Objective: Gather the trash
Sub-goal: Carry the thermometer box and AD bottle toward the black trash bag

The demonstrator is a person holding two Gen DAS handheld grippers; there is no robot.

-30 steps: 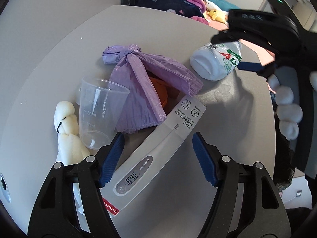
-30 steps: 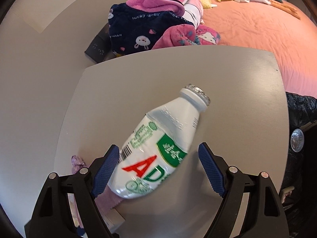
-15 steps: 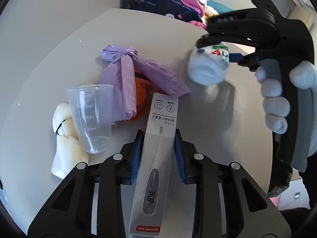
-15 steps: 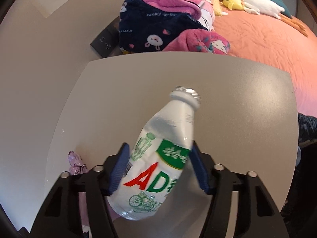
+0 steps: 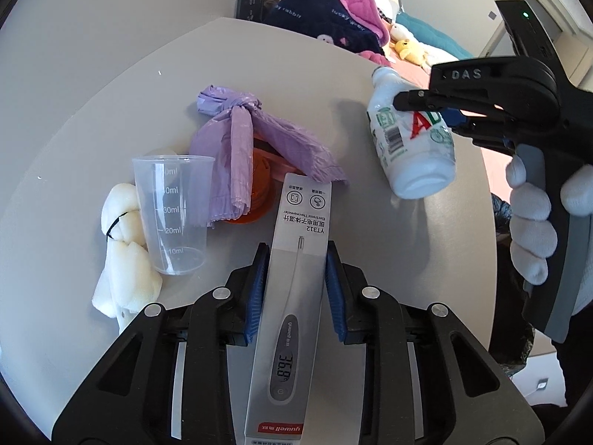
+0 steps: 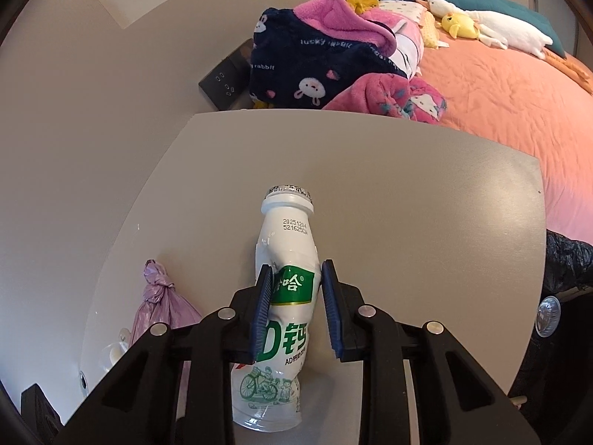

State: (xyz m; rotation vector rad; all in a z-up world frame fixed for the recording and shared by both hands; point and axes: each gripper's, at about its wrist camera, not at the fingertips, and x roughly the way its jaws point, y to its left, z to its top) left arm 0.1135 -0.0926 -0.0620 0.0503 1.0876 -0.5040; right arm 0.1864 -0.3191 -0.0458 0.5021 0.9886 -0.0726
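Meanwhile the left claw [image 5: 294, 289] had its blue pads clamped on the long grey thermometer box [image 5: 292, 296], which ran straight between them with its far end reaching toward the purple plastic bag [image 5: 255, 148]. The right claw [image 6: 294, 307], whose jaws had just been closing, gripped the white drink bottle [image 6: 285, 278] round its green label, squeezing the waist in; the bottle stood lifted clear of the grey worktop [image 6: 407, 204], neck pointing away from the camera. From the left wrist view the same bottle [image 5: 411, 141] hung tilted above the worktop's right side, held by the black right claw [image 5: 441, 105] in a white-gloved hand [image 5: 533, 222].

On the worktop [image 5: 111, 111] the knotted purple bag lay over something orange [image 5: 259, 189]. Just left of it stood a clear measuring cup [image 5: 172, 215], upright, and beside that a white soft toy [image 5: 122, 252] lay flat. Beyond the worktop a heap of navy and pink clothes [image 6: 326, 63] sat at the edge of a bed with a salmon cover [image 6: 500, 104].
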